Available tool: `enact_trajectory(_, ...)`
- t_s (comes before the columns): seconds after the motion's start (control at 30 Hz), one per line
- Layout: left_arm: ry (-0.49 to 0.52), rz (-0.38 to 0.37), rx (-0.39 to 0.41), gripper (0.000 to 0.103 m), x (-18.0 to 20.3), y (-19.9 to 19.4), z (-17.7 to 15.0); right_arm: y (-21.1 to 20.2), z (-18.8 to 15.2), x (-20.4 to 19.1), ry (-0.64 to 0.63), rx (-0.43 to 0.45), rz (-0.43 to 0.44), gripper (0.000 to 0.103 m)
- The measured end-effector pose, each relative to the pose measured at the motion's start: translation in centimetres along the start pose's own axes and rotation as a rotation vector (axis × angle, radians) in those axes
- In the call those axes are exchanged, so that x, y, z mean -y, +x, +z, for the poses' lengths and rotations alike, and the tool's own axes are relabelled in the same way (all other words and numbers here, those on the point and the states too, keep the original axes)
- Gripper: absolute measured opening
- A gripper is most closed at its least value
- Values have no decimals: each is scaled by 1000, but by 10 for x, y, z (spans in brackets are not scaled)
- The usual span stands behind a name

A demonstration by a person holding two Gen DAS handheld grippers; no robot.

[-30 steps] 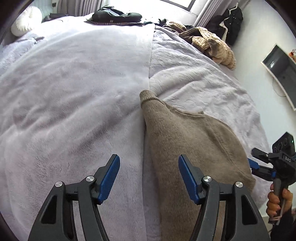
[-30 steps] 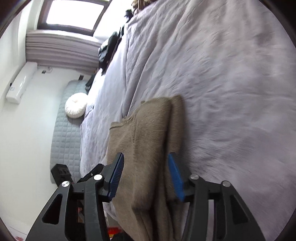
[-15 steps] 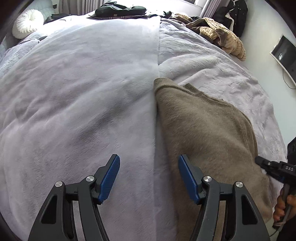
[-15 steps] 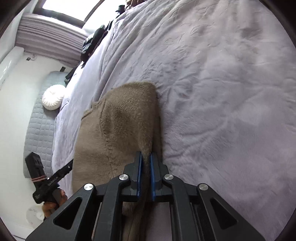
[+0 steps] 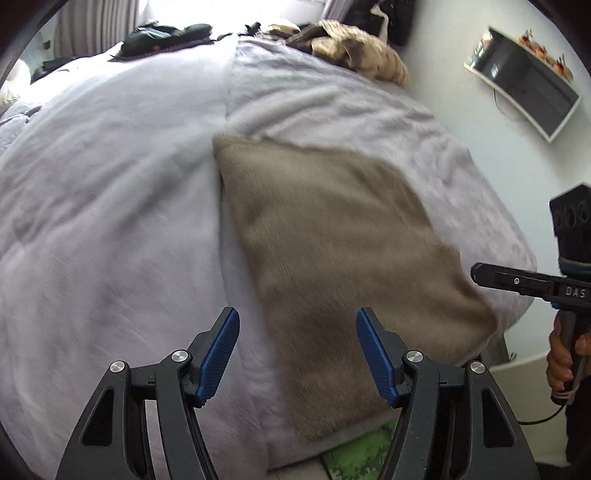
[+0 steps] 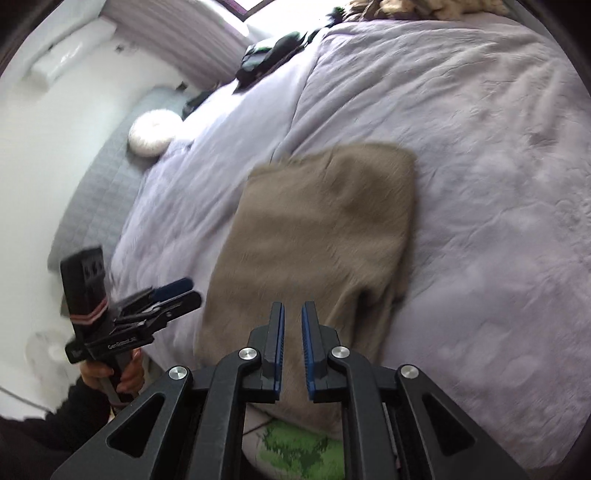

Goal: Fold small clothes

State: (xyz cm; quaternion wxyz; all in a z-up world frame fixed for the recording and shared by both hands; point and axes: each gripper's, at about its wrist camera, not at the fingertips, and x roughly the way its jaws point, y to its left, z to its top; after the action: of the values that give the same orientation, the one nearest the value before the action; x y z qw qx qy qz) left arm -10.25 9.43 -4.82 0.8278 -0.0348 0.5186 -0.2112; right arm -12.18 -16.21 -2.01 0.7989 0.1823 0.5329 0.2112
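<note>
sweater (image 5: 343, 236): 1 | claws: 2 | cushion (image 6: 153, 133): 1 | far clothes piles: maybe 2

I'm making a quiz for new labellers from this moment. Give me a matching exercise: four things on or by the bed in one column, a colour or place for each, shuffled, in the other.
Things:
1. sweater
2. round cushion
3. screen
4. dark clothes

Descriptions:
A. on the wall beside the bed
B. tan, folded, at the bed's near edge
C. white, on the grey quilted mat
D. at the bed's far end, by the window

Pairs: 1-B, 2-C, 3-A, 4-D
</note>
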Motion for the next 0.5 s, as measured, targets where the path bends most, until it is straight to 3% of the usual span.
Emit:
enact_trajectory(0.13, -35, 44, -39, 67, -2, 16, -22, 15, -20, 6, 4, -45, -92, 12)
enact_trajectory(0.23, -47, 43, -19, 67, -2, 11, -27, 18, -27, 22, 62, -41, -75, 6)
enact_trajectory(0.33, -40, 58, -4, 67, 1, 8, -30, 18, -30, 32, 96, -16, -41, 6)
enact_trajectory(0.5, -61, 57, 20, 67, -1, 8, -35, 16, -39, 30, 88, 23, -63, 6)
